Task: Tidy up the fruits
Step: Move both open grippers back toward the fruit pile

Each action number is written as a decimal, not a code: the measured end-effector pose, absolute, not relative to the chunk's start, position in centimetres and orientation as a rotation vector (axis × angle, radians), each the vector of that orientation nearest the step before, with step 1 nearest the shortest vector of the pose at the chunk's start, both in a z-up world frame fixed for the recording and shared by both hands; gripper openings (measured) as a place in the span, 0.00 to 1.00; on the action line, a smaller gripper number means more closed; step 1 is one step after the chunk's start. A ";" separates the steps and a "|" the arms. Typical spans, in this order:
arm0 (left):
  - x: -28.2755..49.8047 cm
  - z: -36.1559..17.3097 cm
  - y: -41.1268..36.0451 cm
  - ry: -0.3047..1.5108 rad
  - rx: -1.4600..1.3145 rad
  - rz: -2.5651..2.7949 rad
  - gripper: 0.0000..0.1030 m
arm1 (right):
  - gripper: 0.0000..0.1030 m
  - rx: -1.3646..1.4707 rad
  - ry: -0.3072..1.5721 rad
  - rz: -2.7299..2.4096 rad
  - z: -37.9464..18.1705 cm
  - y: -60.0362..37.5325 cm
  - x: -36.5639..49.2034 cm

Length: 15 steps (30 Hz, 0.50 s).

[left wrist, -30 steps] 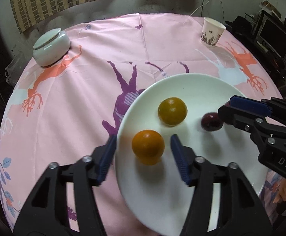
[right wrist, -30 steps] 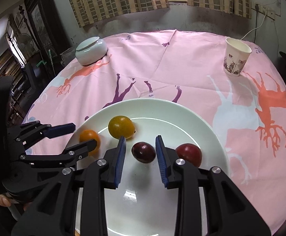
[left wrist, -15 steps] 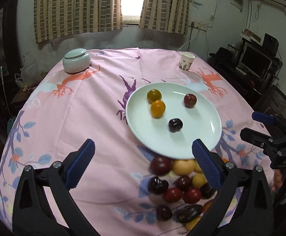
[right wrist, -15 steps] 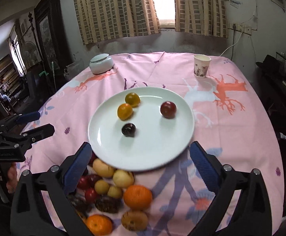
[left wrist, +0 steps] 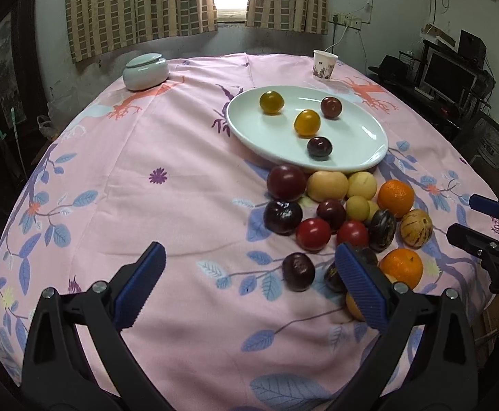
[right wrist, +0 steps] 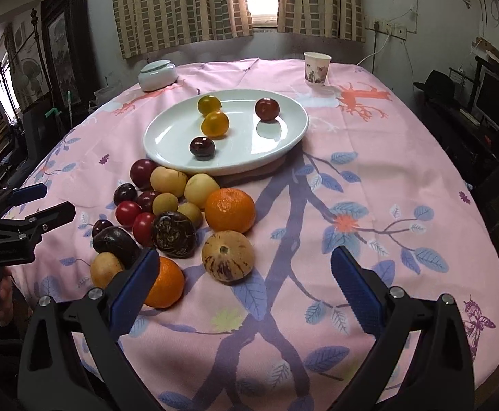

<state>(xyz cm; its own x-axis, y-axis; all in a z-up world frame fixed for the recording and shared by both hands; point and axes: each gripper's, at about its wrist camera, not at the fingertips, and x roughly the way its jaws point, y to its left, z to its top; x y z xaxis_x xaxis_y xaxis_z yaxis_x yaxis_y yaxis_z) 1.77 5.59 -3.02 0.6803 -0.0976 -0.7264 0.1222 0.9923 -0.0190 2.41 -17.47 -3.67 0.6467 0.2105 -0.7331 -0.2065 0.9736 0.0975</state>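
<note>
A white plate point(left wrist: 352, 137) point(right wrist: 283, 137) sits mid-table holding two yellow-orange fruits, a red plum point(left wrist: 331, 107) and a dark plum point(left wrist: 319, 147). In front of it lies a pile of loose fruit point(left wrist: 345, 219) point(right wrist: 181, 212): plums, yellow fruits, oranges point(right wrist: 229, 209), a striped melon-like fruit point(right wrist: 227, 255). My left gripper point(left wrist: 249, 284) is open and empty, hovering above the cloth left of the pile. My right gripper point(right wrist: 246, 284) is open and empty, above the cloth just right of the pile.
A lidded white ceramic jar point(left wrist: 145, 71) stands at the back left and a paper cup point(left wrist: 324, 61) at the back right. The round table has a pink patterned cloth point(left wrist: 146, 178). Dark furniture and a monitor stand to the right.
Both grippers opened wide, let go of the fruits on the plate, and pulled back and up toward the table's near edge. The fruit pile came into view.
</note>
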 end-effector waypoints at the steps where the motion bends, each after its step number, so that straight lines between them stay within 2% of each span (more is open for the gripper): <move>1: 1.4 -3.2 5.9 0.821 0.019 -0.124 0.98 | 0.97 0.015 0.850 0.250 -3.9 -17.4 2.4; 7: -0.5 -3.5 5.9 0.831 0.018 -0.156 0.98 | 0.97 0.021 0.866 0.398 -4.1 -15.4 0.6; 8: -0.7 -3.5 5.7 0.831 0.029 -0.162 0.98 | 0.91 0.024 0.869 0.434 -4.2 -15.0 0.3; 9: -0.8 -3.5 5.5 0.831 0.036 -0.169 0.98 | 0.79 0.027 0.881 0.463 -4.5 -14.7 0.2; 12: -1.0 -3.7 5.0 0.838 0.048 -0.180 0.98 | 0.62 0.049 0.950 0.476 -5.9 -14.3 0.9; 15: -1.1 -3.8 4.4 0.847 0.051 -0.206 0.98 | 0.61 0.062 0.979 0.489 -7.1 -13.8 2.0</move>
